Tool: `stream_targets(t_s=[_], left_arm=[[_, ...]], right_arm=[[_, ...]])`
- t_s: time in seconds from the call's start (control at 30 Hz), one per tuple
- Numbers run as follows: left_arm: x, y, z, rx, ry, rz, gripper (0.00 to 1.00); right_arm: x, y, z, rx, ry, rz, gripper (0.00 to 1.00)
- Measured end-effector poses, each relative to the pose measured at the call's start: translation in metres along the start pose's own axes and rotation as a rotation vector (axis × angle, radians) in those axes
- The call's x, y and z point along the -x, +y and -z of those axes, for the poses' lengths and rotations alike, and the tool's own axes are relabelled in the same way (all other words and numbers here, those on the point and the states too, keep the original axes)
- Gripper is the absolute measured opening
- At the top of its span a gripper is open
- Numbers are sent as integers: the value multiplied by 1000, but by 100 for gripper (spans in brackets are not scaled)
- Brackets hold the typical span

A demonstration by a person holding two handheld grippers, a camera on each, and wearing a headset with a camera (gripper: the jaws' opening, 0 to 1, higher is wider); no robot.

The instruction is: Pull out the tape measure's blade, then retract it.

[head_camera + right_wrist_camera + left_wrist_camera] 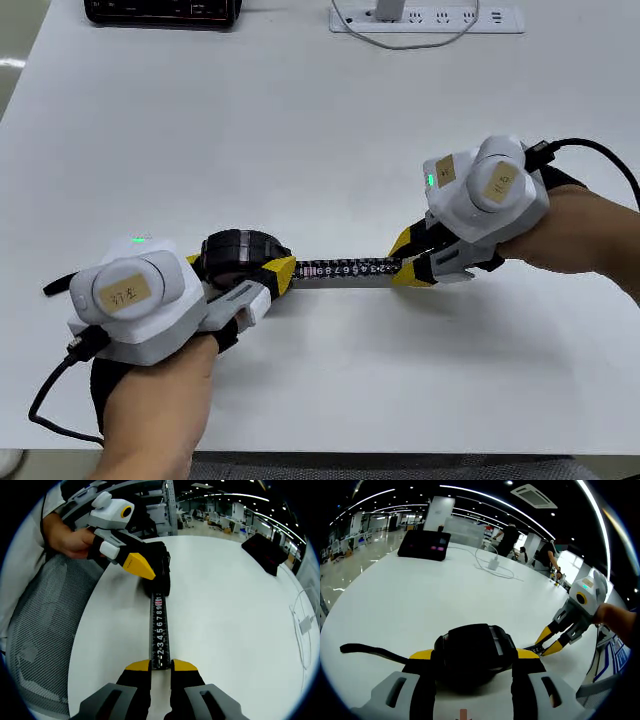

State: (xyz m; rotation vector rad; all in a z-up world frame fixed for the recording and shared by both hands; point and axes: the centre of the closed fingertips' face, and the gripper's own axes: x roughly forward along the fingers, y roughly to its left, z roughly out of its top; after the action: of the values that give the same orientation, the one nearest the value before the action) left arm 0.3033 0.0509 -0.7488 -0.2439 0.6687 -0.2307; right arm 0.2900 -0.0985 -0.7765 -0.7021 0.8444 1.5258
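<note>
The tape measure's black case (238, 255) rests on the white table (300, 130), and everything else can be placed from it. The left gripper (475, 660) sits right at the case, its yellow-tipped fingers (422, 655) closed on either side of the body and gripping it firmly. A short run of numbered blade (160, 625) comes out of the case mouth and lies flat, just above the table. At the blade's far end from the case, the right gripper (161, 666) has its fingers (137, 666) pinched tight on the blade's tip. The two grippers are apart, with the exposed blade stretched straight between them. My judgement is that the first half of the task is partly done: the blade is out, but by a modest length only, so more pulling away from the case may be intended. The retraction is left to do, and it would mean bringing the tip back to the case mouth under control. A power strip (430, 18) lies well beyond the case at the far edge of the table, out of the way.
</note>
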Motion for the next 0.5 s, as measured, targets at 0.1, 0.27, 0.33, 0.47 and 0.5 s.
stream_targets(t_s=[0.1, 0.27, 0.33, 0.47, 0.5], left_arm=[[0, 0, 0, 1, 0, 2, 56], [0, 0, 0, 2, 0, 2, 56], [0, 0, 0, 2, 1, 2, 56], [1, 0, 0, 4, 0, 2, 56], [1, -1, 0, 5, -1, 3, 56]], right_arm=[[-3, 0, -4, -3, -8, -3, 10], [-8, 0, -10, -1, -15, -7, 10], [-9, 0, -11, 0, -19, -9, 10], [-12, -1, -15, 1, -31, -10, 10], [-13, -1, -17, 3, -35, -10, 10]])
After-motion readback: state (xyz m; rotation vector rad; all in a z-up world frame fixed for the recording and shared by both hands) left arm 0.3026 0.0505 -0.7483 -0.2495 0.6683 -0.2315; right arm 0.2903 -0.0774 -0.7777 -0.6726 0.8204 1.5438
